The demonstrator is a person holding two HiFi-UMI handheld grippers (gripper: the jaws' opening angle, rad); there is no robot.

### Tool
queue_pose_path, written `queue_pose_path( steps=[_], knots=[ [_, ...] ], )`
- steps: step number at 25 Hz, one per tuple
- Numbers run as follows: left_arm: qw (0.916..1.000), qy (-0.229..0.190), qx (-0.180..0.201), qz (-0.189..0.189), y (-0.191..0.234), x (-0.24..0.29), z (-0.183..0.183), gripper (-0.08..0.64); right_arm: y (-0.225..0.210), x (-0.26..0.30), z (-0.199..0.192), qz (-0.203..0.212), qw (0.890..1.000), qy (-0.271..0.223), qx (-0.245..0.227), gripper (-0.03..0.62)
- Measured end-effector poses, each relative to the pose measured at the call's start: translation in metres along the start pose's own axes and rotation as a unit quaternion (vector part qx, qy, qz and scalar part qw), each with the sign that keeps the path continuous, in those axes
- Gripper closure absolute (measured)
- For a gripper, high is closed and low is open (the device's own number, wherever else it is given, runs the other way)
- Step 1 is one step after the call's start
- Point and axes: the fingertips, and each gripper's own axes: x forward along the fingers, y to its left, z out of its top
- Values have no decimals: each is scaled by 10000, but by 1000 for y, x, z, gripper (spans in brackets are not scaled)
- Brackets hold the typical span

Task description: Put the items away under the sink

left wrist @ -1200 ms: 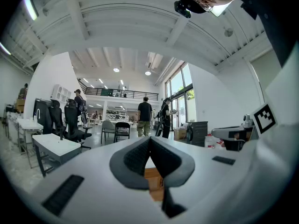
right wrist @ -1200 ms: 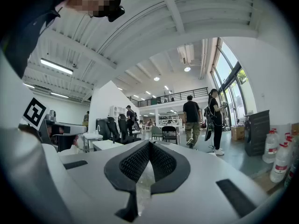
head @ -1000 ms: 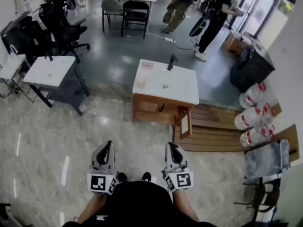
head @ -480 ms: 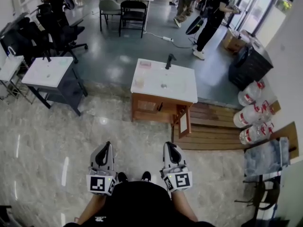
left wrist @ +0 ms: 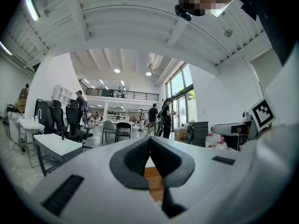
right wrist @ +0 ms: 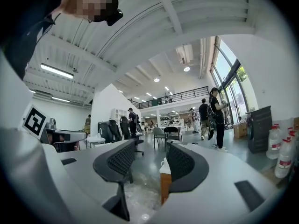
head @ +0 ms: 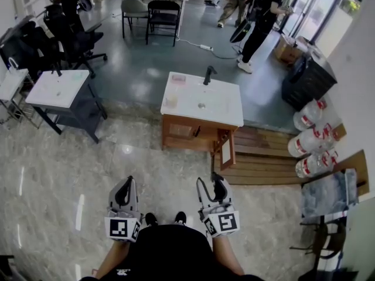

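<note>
Sink [head: 218, 108] ahead of low left claw [head: 130, 181], right claw [head: 211, 182] (latter agape)

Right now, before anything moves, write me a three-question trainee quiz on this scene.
1. True or false: the left gripper has its jaws together and holds nothing.
2. Multiple choice: the cabinet door below the sink, at its right end in the head view, is A) standing open, B) shut, C) lying on the floor.
3. Fill in: the jaws of the right gripper stand ____, with nothing between them.

Key: 1 true; 2 A; 3 apart.
</note>
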Motion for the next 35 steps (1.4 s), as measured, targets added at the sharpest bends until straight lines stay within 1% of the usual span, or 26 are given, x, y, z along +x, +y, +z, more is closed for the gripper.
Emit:
queue_pose_path(
  steps=[1,3,5,11,14,22,35],
  knots=[
    [10000,16,1,-6,0,-1,-1,552,0,-1,0,2,10000,0,32,367],
    [10000,76,5,-10,1,-2,-1,553,0,-1,0,-13,10000,13,72,327],
    [9999,123,-8,-14,3,-4,-1,553,0,-1,0,-45,10000,36,38,298],
    [9999,93,-48,-83,9,-6,6,553,-1,0,3,-136,9999,66,2,201],
    [9999,126,-58,-91,14,-9,4,552,3,0,5,-127,9999,53,2,166],
    [9997,135,-114,-190,29,-17,5,554,21,5,5,-210,9996,179,-112,163],
    [9988,158,-155,-441,67,-19,1,552,58,7,0,-505,9984,171,-169,163]
  ],
)
